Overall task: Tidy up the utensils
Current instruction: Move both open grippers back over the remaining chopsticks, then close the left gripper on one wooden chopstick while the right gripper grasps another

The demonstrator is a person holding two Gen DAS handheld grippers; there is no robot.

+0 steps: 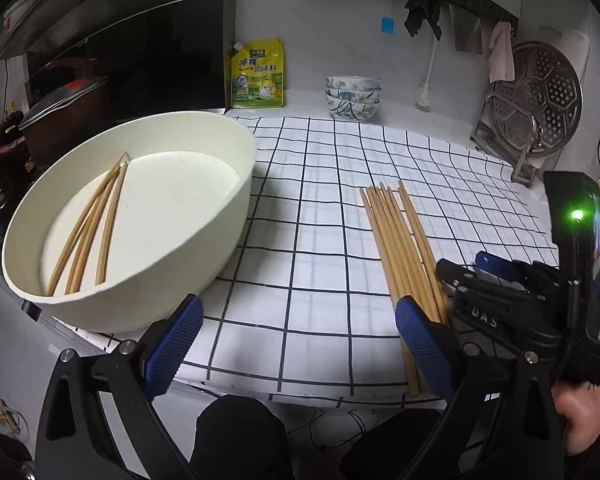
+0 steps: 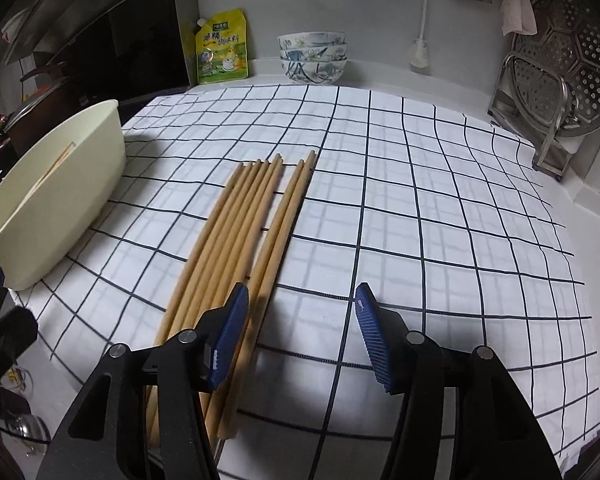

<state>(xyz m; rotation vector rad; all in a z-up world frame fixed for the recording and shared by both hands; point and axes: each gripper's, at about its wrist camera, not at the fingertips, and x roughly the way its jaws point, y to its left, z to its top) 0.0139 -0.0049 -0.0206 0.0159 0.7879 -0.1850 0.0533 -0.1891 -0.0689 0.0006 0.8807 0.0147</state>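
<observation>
Several wooden chopsticks [image 1: 400, 240] lie side by side on the checked cloth [image 1: 320, 200]; they also show in the right wrist view [image 2: 244, 232]. A cream oval basin [image 1: 204, 248] at the left holds three more chopsticks [image 1: 92, 228]; its side shows in the right wrist view [image 2: 56, 208]. My left gripper [image 1: 300, 336] is open and empty over the cloth's front edge, between basin and row. My right gripper [image 2: 300, 332] is open and empty, its left finger [image 2: 230, 340] over the row's near ends. The right gripper also shows in the left wrist view [image 1: 508, 280].
Stacked patterned bowls [image 1: 352, 96] and a yellow seasoning pouch [image 1: 257, 74] stand at the back wall. A metal rack with a steamer plate [image 1: 540, 104] stands at the back right. A pot [image 1: 60, 108] sits on the stove at the left.
</observation>
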